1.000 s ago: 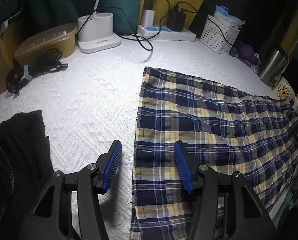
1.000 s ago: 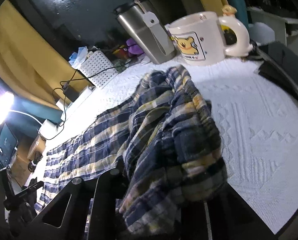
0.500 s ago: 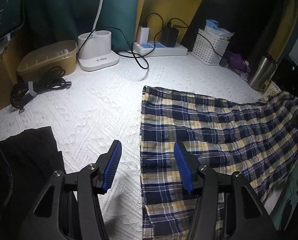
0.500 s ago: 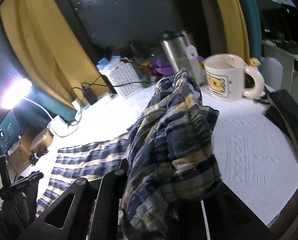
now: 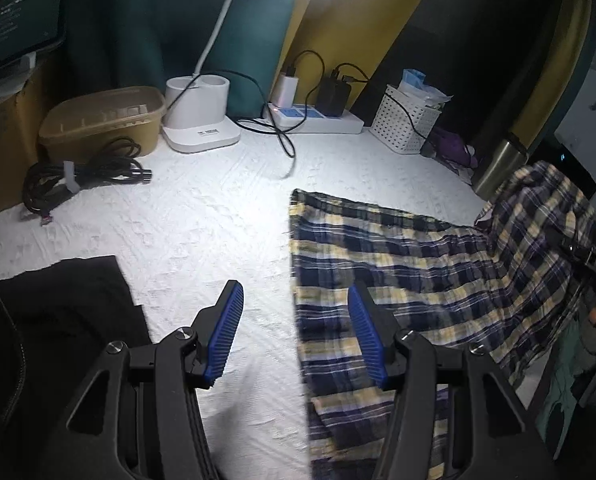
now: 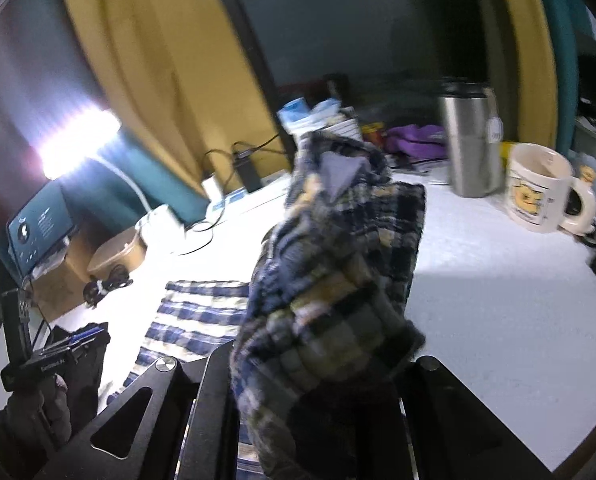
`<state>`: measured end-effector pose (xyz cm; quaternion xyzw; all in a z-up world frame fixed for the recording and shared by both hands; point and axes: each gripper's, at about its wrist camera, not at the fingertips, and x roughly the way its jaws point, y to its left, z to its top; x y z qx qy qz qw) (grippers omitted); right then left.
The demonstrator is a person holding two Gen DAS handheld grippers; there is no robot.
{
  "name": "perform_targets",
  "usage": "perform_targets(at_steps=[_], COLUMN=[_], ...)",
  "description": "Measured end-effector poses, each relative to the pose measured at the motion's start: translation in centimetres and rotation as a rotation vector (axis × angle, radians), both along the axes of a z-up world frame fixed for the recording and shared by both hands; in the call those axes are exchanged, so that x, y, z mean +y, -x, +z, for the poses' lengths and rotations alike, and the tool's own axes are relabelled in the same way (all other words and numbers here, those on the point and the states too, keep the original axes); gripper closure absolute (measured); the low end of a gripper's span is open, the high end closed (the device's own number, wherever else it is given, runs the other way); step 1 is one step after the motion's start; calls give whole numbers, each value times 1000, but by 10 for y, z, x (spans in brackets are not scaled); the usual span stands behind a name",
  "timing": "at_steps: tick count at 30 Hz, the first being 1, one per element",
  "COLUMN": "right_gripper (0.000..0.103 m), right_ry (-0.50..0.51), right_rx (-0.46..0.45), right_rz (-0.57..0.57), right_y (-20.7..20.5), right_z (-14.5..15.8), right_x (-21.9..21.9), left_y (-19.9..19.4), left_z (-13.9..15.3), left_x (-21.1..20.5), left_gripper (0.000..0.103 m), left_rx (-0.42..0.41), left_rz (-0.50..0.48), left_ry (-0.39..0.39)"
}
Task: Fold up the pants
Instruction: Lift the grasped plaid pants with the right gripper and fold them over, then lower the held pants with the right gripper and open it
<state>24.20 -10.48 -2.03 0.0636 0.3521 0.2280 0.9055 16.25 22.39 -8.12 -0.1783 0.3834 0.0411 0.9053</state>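
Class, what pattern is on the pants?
Navy, white and yellow plaid pants; clearest in the left wrist view.

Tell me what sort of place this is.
Probably a desk at home, in a bedroom or study: a desk lamp base, a power strip with chargers and a cartoon mug beside the plaid pants.

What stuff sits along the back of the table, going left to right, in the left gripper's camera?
Tan plastic tub with a lid → white round-topped lamp base → white power strip with plugged-in chargers → white perforated plastic basket → purple crumpled cloth → silver steel tumbler.
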Motion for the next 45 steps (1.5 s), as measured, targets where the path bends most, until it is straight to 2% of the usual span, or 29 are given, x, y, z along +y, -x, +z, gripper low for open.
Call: perform_targets(at_steps=[8, 17, 22, 27, 29, 30, 31, 33, 39, 45], right_gripper=[90, 90, 90, 89, 79, 63, 40, 20, 20, 20], right_ry=[48, 133, 205, 282, 281, 275, 267, 246, 218, 167], right_rx=[36, 113, 143, 122, 120, 119, 118, 111, 96, 45], right_rz=[104, 220, 249, 255, 259, 265, 275, 299, 358, 348], right_y=[2, 12, 20, 25, 26, 27, 29, 35, 49, 56], right_z=[-12, -52, -71, -75, -73, -73, -72, -69, -62, -43], right_x=[69, 149, 177, 189, 190, 191, 192, 195, 196, 167], left_y=[21, 35, 40, 43, 45, 47, 47, 49, 55, 50], left_z=[-14, -16, -19, -18, -16, -15, -14, -11, -4, 6], left_x=[29, 49, 55, 57, 57, 57, 58, 58, 57, 35], left_gripper=[49, 49, 49, 49, 49, 49, 49, 49, 49, 49], left_rx=[18, 5, 4, 2, -3, -6, -7, -9, -7, -11], left_rz=[31, 32, 32, 36, 37, 39, 42, 52, 82, 58], left_ry=[38, 60, 70, 76, 75, 70, 68, 63, 49, 22])
